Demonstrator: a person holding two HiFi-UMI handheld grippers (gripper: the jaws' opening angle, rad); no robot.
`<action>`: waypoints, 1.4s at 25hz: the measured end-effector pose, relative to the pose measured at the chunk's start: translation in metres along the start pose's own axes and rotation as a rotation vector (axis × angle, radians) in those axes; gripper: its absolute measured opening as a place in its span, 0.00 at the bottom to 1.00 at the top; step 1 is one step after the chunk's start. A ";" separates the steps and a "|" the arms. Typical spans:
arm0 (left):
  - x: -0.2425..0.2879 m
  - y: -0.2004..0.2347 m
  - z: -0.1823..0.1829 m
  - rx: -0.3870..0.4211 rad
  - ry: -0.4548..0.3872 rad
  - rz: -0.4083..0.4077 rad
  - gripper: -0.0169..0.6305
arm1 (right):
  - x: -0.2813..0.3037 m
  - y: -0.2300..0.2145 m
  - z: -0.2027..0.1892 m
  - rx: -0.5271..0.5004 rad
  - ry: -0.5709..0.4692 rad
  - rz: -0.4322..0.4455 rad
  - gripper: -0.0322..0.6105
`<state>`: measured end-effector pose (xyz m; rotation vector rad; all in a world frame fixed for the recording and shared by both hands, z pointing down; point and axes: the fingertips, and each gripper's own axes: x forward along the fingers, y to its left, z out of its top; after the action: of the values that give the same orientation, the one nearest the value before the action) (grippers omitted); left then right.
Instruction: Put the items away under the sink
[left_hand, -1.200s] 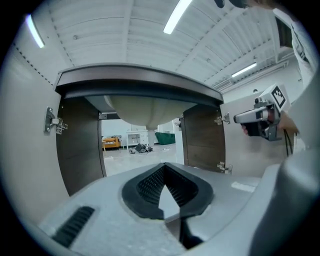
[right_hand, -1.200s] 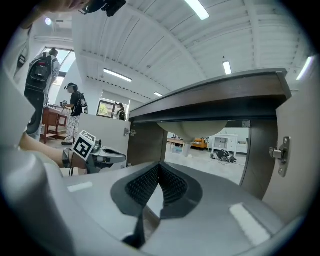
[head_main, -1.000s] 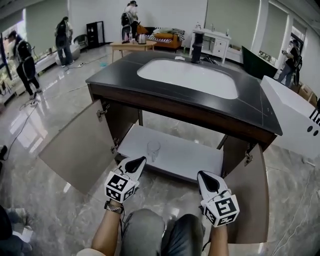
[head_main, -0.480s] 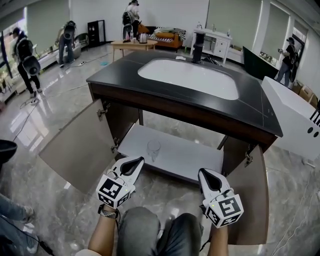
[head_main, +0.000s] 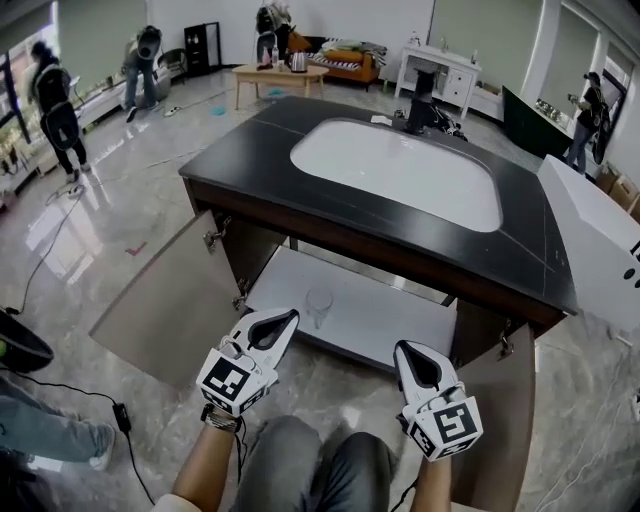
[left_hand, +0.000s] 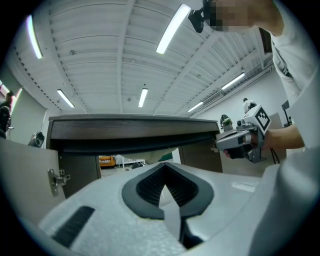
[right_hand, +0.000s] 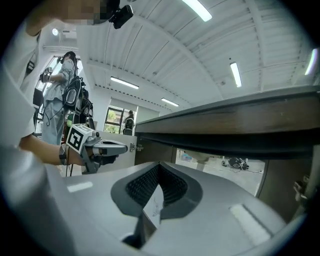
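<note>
A clear drinking glass (head_main: 319, 303) stands upright on the white shelf (head_main: 385, 322) inside the open cabinet under the black-topped sink (head_main: 262, 152). My left gripper (head_main: 283, 318) hovers just in front of the shelf's edge, a little left of and below the glass, shut and empty. My right gripper (head_main: 406, 351) is held further right, in front of the shelf, also shut on nothing. In the left gripper view the closed jaws (left_hand: 165, 168) point up at the counter's underside, with the right gripper (left_hand: 244, 141) beside them. The right gripper view shows its closed tip (right_hand: 159, 168) and the left gripper (right_hand: 95, 145).
Both cabinet doors stand open: the left door (head_main: 168, 312) and the right door (head_main: 502, 415). A black faucet (head_main: 424, 98) rises behind the basin. A large white box (head_main: 600, 250) sits at right. A cable (head_main: 118, 412) lies on the floor; people stand far behind.
The head view has shifted a little, so the cabinet sits slightly lower and to the right. Both grippers stay shut in front of the shelf. People in the background have moved.
</note>
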<state>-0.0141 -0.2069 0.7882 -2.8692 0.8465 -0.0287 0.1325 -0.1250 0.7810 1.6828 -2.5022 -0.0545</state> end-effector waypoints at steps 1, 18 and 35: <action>-0.001 0.004 0.017 -0.007 -0.001 0.008 0.04 | 0.003 0.000 0.016 0.003 0.007 0.016 0.06; 0.000 0.059 0.369 0.007 0.079 0.054 0.04 | -0.038 -0.056 0.386 0.001 0.017 -0.082 0.06; -0.069 -0.001 0.590 0.047 0.051 0.096 0.04 | -0.172 -0.028 0.591 -0.031 -0.059 -0.095 0.06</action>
<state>-0.0354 -0.0871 0.2066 -2.7912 0.9787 -0.1103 0.1487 0.0001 0.1782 1.8123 -2.4477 -0.1542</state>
